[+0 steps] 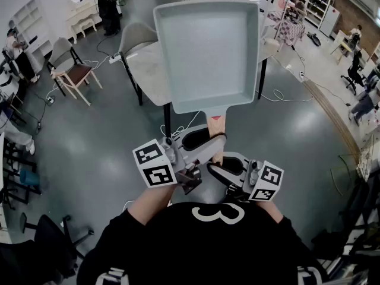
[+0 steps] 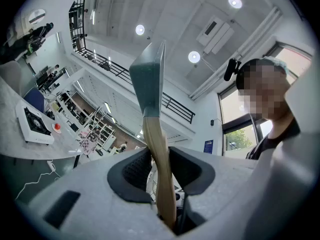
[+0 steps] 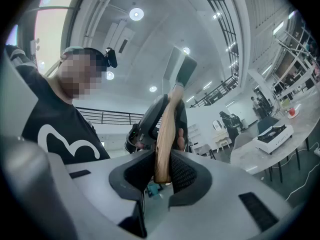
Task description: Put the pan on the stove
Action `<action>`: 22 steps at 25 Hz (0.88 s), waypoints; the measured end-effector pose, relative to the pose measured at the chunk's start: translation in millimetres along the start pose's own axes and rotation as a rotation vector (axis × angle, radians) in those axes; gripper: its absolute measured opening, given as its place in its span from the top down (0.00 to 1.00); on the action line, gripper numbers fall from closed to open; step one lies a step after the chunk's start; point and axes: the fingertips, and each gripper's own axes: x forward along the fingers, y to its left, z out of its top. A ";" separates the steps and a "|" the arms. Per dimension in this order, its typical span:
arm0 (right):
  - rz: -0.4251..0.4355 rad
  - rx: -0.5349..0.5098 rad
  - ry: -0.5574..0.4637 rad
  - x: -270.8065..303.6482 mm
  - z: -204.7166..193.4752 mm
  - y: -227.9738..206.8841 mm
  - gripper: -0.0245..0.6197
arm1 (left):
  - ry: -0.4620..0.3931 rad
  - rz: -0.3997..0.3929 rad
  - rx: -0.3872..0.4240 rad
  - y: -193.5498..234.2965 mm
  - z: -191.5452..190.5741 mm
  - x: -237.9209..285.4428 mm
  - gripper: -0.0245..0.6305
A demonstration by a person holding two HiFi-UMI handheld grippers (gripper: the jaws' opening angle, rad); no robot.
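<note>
A grey rectangular pan (image 1: 208, 52) hangs in the air at the upper centre of the head view, above the floor. It is not yet on the stove (image 2: 35, 125), which sits on a tabletop (image 2: 12, 146) at the left of the left gripper view.

The left claw (image 1: 199, 142) and right claw (image 1: 228, 166) are both partly closed, clamped on the wooden handle (image 1: 217, 126), one behind the other.

To do this well, keep the pan level, carry it over the burner and lower it flat before letting go.

The only readable writing is a white "3" on the black shirt (image 1: 217, 214). A blue wall sign (image 2: 208, 146) is too small to read.
</note>
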 end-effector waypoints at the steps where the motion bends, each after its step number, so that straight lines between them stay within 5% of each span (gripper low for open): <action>1: -0.002 0.000 0.001 0.2 -0.9 -0.5 0.84 | 0.001 0.000 0.000 0.7 -0.5 -0.4 0.78; 22: -0.005 -0.002 0.007 10.1 3.6 -3.0 0.84 | 0.020 -0.028 0.034 1.6 8.6 -0.1 0.77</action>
